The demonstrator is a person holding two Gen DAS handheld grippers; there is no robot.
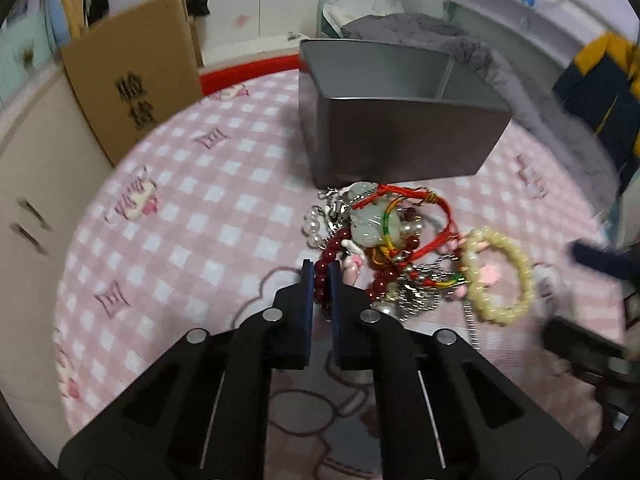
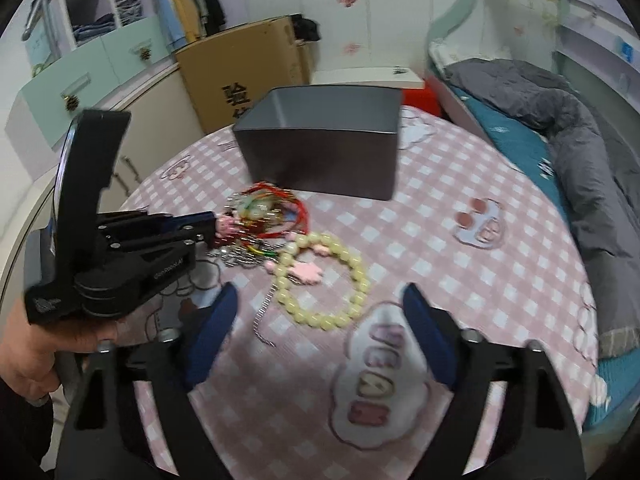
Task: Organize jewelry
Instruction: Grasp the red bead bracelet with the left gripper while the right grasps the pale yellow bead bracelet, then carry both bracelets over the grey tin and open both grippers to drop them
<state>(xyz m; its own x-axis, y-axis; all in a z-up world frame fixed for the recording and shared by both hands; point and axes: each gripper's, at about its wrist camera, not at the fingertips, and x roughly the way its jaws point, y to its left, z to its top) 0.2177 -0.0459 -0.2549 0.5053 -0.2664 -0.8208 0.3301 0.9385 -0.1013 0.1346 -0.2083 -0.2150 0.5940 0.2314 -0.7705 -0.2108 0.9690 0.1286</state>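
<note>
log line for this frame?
left gripper: shut on red bead bracelet | right gripper: open, near cream bead bracelet | box: empty

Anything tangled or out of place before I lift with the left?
Yes. The left gripper is shut on the dark red bead strand, but that strand runs into a knotted pile of red cord, pearls and chains, so lifting may drag everything. The cream bracelet lies separate.

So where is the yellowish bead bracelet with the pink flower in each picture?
Left wrist view: the pale yellow bead bracelet lies right of centre, at the right edge of the jewelry pile.
Right wrist view: the same bracelet lies at centre, just beyond the open right gripper.
Shared landmark: the grey metal box stands behind the pile in both.
</note>
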